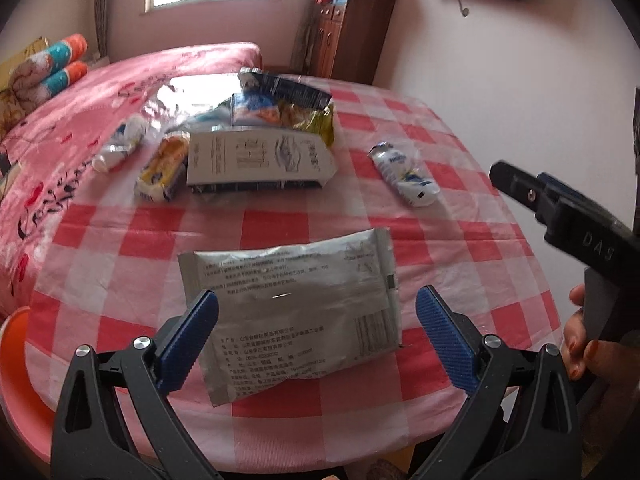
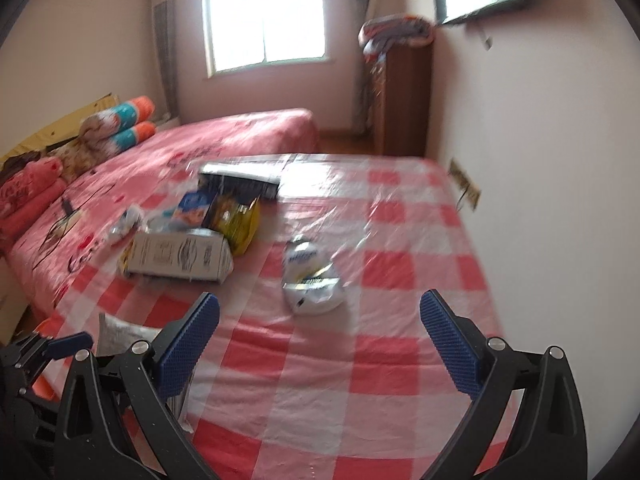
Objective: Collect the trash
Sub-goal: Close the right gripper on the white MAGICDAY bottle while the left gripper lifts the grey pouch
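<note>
A flat grey foil packet [image 1: 296,312] lies on the red-and-white checked table [image 1: 460,248], right in front of my left gripper [image 1: 316,320], which is open with its blue pads on either side of the packet. Farther back lie a white carton [image 1: 256,158], a yellow snack bag [image 1: 308,116], a yellow-and-white wrapper [image 1: 162,170] and two crumpled white wrappers [image 1: 404,174] [image 1: 120,144]. My right gripper [image 2: 320,320] is open and empty above the table, short of the crumpled white wrapper [image 2: 312,280]. It also shows at the right edge of the left wrist view [image 1: 568,216], held by a hand.
A pink bed [image 1: 80,120] with rolled bedding runs along the table's left side. An orange chair [image 1: 16,360] stands at the near left corner. A wall [image 2: 540,160] borders the table's right side, with a brown cabinet [image 1: 348,36] in the far corner.
</note>
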Demonstrator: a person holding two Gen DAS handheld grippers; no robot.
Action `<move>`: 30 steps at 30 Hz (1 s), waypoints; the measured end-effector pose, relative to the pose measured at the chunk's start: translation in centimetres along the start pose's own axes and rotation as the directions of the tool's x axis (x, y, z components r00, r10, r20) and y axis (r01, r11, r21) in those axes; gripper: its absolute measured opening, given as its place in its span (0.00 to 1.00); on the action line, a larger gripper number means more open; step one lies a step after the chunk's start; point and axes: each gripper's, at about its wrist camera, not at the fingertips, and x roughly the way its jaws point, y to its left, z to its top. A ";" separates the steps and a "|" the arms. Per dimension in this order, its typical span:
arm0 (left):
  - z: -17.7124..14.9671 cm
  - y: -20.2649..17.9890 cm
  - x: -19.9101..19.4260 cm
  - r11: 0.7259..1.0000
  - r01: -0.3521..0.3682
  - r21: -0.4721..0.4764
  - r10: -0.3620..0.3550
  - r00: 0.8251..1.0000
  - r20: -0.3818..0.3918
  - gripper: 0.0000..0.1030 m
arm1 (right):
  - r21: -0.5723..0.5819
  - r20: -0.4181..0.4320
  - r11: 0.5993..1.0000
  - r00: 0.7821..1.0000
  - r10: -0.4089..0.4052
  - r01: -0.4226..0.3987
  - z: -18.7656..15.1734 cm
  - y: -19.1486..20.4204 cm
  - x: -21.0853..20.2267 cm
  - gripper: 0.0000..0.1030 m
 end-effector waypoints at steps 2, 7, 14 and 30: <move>0.1 0.4 0.7 1.000 0.000 -0.018 0.000 1.000 -0.022 0.96 | -0.009 -0.032 1.000 0.999 0.014 -0.014 -0.3 0.1 0.9 0.96; 0.1 0.9 1.8 1.000 -0.001 -0.027 0.000 0.999 -0.046 0.96 | 0.041 -0.125 0.994 0.987 0.102 -0.097 -1.1 -0.1 3.4 0.96; 0.1 1.5 1.4 0.991 0.040 0.127 -0.038 0.999 -0.020 0.96 | 0.107 -0.196 0.988 0.972 0.128 -0.109 -1.7 -1.4 5.7 0.96; 0.1 -0.3 0.7 0.705 0.121 0.699 -0.103 0.992 -0.068 0.96 | 0.112 -0.252 0.978 0.947 0.201 -0.178 0.6 -0.9 9.5 0.96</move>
